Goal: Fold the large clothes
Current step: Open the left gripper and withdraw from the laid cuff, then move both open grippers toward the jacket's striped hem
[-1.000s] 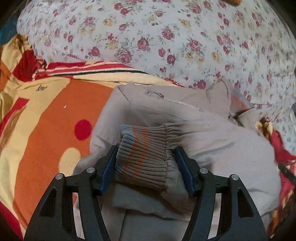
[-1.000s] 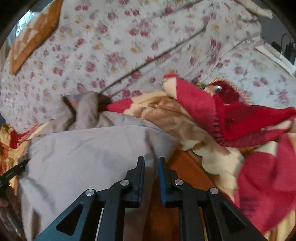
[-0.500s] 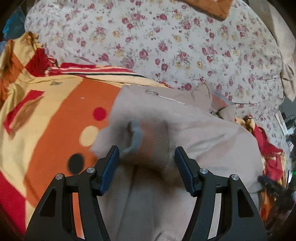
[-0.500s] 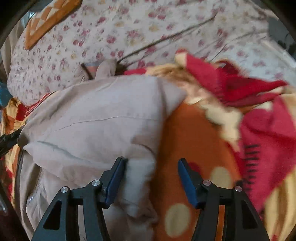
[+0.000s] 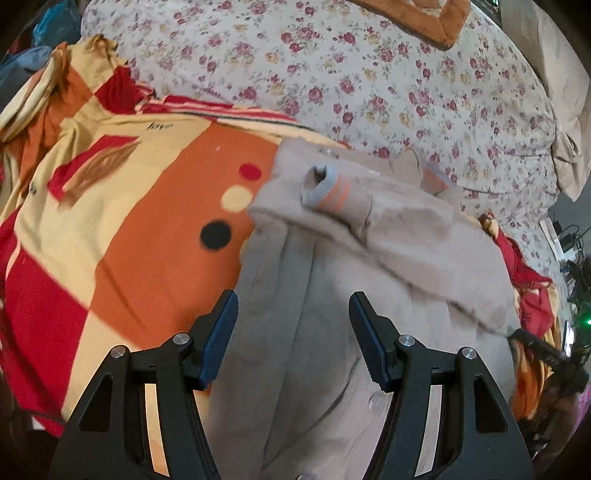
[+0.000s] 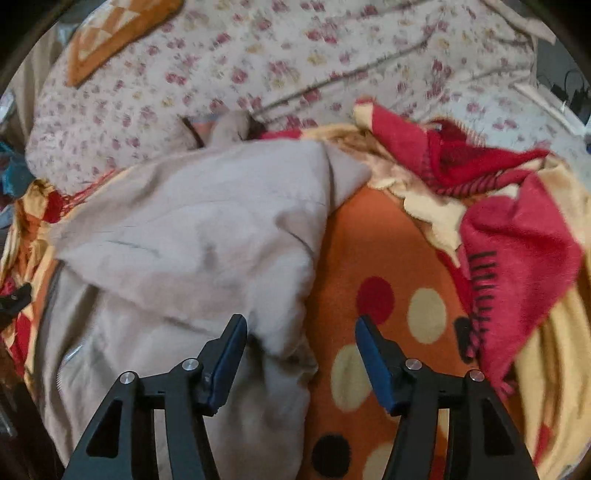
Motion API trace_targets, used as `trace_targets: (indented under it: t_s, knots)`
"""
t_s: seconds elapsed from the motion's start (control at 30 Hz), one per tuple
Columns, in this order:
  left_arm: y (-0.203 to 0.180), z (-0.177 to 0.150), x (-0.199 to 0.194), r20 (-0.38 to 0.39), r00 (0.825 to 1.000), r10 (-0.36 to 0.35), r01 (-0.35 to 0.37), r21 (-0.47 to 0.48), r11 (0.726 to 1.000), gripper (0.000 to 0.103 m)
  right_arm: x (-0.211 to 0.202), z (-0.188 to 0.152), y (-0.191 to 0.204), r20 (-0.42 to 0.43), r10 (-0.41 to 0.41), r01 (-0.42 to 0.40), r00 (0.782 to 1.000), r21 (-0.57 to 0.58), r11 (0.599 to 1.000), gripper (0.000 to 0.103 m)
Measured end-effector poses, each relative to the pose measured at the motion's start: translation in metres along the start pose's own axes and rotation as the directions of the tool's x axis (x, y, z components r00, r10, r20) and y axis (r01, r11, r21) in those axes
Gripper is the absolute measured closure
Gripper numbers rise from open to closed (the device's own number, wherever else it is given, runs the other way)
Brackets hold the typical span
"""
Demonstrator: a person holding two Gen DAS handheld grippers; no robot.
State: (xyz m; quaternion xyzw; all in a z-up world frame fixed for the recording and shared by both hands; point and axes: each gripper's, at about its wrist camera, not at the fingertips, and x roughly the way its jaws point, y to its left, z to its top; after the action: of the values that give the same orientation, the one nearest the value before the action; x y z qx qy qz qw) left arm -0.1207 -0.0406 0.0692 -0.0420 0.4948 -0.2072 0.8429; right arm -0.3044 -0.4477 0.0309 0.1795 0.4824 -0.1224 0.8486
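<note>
Both tongs now stand open and empty — left tongs (image 5: 291, 334) clear of the cuff (image 5: 325, 188), right tongs (image 6: 301, 354) having just opened — over the jacket (image 6: 192, 236) on the blanket (image 5: 155, 206): soft, floppy, best gripped at hem corners.

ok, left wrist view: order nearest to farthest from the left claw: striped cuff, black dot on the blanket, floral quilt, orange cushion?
1. Black dot, up-left of the left claw, on the blanket.
2. Striped cuff, straight ahead on the beige jacket; close to the dot, so that order is loose.
3. Floral quilt, behind the jacket.
4. Orange cushion, top edge.
</note>
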Motion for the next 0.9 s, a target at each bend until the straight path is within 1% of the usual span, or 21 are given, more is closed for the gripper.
trace_targets:
  t_s: [0.1,0.13,0.2,0.37,0.47,0.53,0.57,0.67,0.77,0.83,0.87,0.9]
  knots:
    - [0.007,-0.013,-0.002,-0.027,1.0,-0.005,0.005,-0.011,1.0,0.04,-0.025,-0.008,0.004,0.008,0.052,-0.052,0.999,-0.016,0.999,0.043]
    - [0.008,-0.016,-0.002,-0.032,0.999,-0.005,0.005,-0.012,1.0,0.04,-0.031,-0.011,0.005,0.008,0.069,-0.069,0.998,-0.02,0.997,0.039]
    - [0.008,-0.023,-0.003,-0.042,0.999,-0.003,0.002,-0.01,1.0,0.041,-0.045,-0.022,0.008,-0.008,0.099,-0.099,0.995,-0.037,0.994,0.034]
    - [0.009,-0.035,-0.006,-0.064,0.998,-0.012,0.011,-0.011,1.0,0.041,-0.064,-0.05,0.013,-0.031,0.097,-0.099,0.995,-0.078,0.992,0.034]
    - [0.007,-0.043,-0.007,-0.089,0.996,-0.02,0.02,0.007,1.0,0.041,-0.072,-0.063,0.012,-0.038,0.105,-0.107,0.994,-0.073,0.992,0.033]
    - [0.006,-0.048,-0.008,-0.101,0.994,-0.029,0.031,0.022,0.999,0.041,-0.076,-0.075,0.013,-0.059,0.113,-0.117,0.992,-0.08,0.99,0.033]
    - [0.005,-0.05,-0.009,-0.104,0.994,-0.033,0.036,0.028,0.999,0.041,-0.077,-0.083,0.014,-0.085,0.112,-0.12,0.99,-0.1,0.988,0.033]
    - [0.004,-0.057,-0.013,-0.113,0.993,-0.036,0.041,0.041,0.998,0.04,-0.084,-0.097,0.014,-0.128,0.106,-0.124,0.986,-0.142,0.982,0.033]
    - [0.006,-0.063,-0.015,-0.122,0.992,-0.044,0.049,0.037,0.998,0.039,-0.098,-0.107,0.009,-0.124,0.118,-0.135,0.985,-0.139,0.981,0.033]
    - [0.008,-0.067,-0.017,-0.13,0.989,-0.067,0.071,0.024,0.997,0.032,-0.11,-0.113,0.004,-0.11,0.15,-0.162,0.983,-0.115,0.98,0.033]
    - [0.008,-0.069,-0.018,-0.133,0.988,-0.078,0.081,0.018,0.997,0.032,-0.116,-0.115,0.001,-0.101,0.165,-0.175,0.981,-0.101,0.979,0.032]
    - [0.008,-0.07,-0.02,-0.136,0.987,-0.087,0.09,0.016,0.996,0.032,-0.121,-0.117,0.0,-0.096,0.172,-0.18,0.98,-0.093,0.979,0.029]
